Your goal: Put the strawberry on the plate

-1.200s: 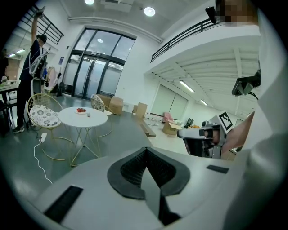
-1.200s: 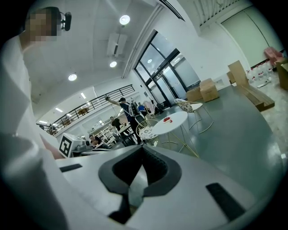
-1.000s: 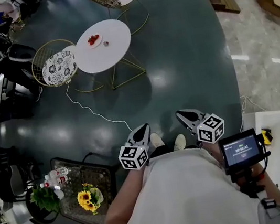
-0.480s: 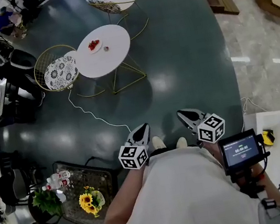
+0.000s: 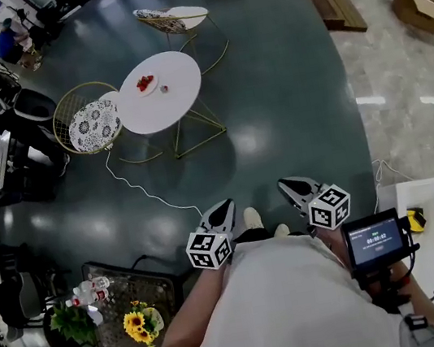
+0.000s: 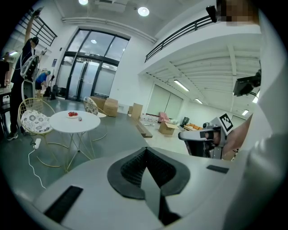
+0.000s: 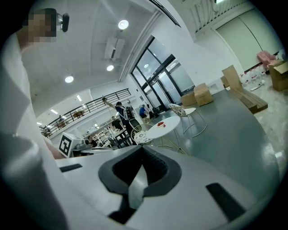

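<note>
Just left of the round white table (image 5: pixel 175 93) stands a gold wire chair (image 5: pixel 93 119) with a patterned cushion. On the table, the red strawberry (image 5: pixel 145 82) lies on a small white plate (image 5: pixel 152 88). Well away from the table, the left gripper (image 5: pixel 223 209) and right gripper (image 5: pixel 289 188) are clenched and empty.

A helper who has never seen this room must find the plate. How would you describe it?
On the dark floor stands a round white table on gold wire legs. The plate lies on its top, on the side nearer the chair with the patterned cushion. It alone carries red fruit; the small object beside it is duller.
</note>
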`<state>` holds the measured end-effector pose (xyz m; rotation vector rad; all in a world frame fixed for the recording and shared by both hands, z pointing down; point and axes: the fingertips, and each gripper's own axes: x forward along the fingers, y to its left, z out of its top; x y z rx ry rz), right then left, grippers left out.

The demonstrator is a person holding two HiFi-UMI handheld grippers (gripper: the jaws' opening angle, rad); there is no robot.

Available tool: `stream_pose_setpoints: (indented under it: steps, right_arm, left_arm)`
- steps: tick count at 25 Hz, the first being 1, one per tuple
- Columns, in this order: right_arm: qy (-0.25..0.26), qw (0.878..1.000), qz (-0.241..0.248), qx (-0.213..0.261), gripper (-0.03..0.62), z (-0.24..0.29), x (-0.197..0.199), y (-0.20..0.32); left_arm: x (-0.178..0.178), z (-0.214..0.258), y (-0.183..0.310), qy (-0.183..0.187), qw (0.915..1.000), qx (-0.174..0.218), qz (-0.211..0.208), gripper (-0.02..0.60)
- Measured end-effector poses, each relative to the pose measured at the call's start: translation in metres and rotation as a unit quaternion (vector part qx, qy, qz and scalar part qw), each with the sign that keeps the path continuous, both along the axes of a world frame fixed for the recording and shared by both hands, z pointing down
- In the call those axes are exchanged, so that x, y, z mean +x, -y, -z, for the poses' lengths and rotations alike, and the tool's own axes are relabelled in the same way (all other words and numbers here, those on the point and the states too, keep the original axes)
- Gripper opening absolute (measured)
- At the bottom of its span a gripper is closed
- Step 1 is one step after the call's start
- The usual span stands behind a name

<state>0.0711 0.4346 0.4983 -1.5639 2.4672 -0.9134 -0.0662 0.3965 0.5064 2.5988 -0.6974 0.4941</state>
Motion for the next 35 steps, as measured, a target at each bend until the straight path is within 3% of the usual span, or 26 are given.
stream_pose_setpoints:
  steps: [11, 27, 35]
  right_arm:
    - [-0.004, 1.000, -0.018, -0.023, 0.006, -0.015, 0.017, 0.026]
    - [-0.027, 0.999, -0.020, -0.015, 0.006, -0.003, 0.045, 0.144]
    - [-0.041, 0.999, -0.004, -0.004, 0.006, 0.002, 0.032, 0.210]
  left_arm:
    - [0.029, -0.013, 0.039, -0.005, 0.9995, -0.011, -0.029, 0.006]
    - [0.053, -0.005, 0.160, -0.021, 0.9994, -0.002, -0.028, 0.006]
    - [0.039, -0.006, 0.219, -0.023, 0.9996, 0.005, -0.017, 0.006]
